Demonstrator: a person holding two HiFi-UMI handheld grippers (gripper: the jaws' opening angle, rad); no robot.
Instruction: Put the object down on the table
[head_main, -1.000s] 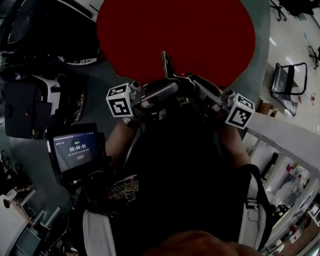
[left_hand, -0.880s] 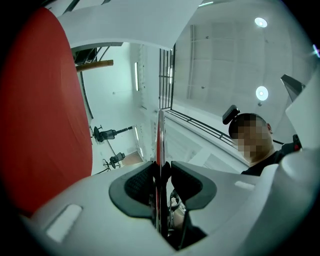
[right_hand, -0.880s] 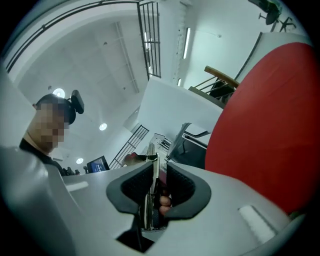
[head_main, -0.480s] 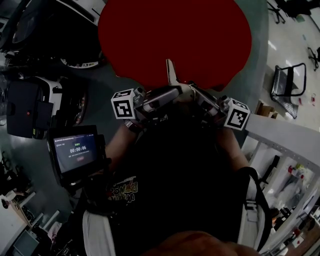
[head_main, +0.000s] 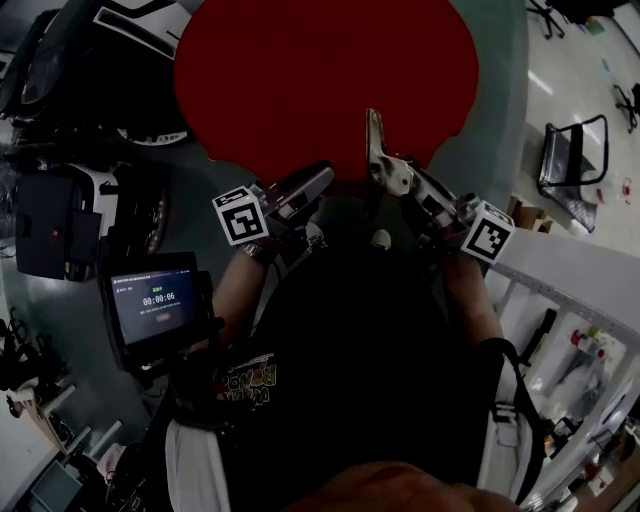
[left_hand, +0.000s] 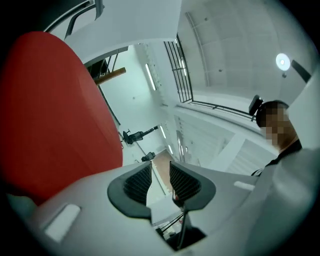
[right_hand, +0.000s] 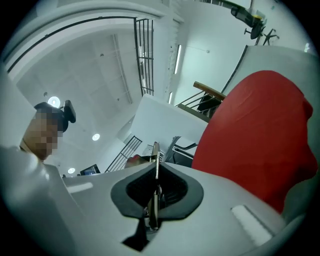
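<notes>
A thin flat metal piece (head_main: 374, 135) sticks out over the near edge of the round red table (head_main: 320, 70). My right gripper (head_main: 385, 172) is shut on it. In the right gripper view the piece (right_hand: 156, 162) stands edge-on between the closed pads, and the red table (right_hand: 255, 130) lies to the right. My left gripper (head_main: 320, 177) sits to the left of it, apart from the piece. In the left gripper view my left gripper (left_hand: 160, 181) shows a narrow gap between its ribbed pads (left_hand: 137, 182) with nothing in it, and the red table (left_hand: 50, 110) fills the left.
A tablet with a timer (head_main: 150, 300) hangs at my left side, with black equipment (head_main: 50, 220) beyond it. A black chair (head_main: 565, 160) stands on the floor at the right, and a white ledge (head_main: 570, 275) runs below it.
The two grippers were joined at the metal piece and have parted. The right one swung right with the piece in it. The left one drew back to the left and lower, with nothing in it.
</notes>
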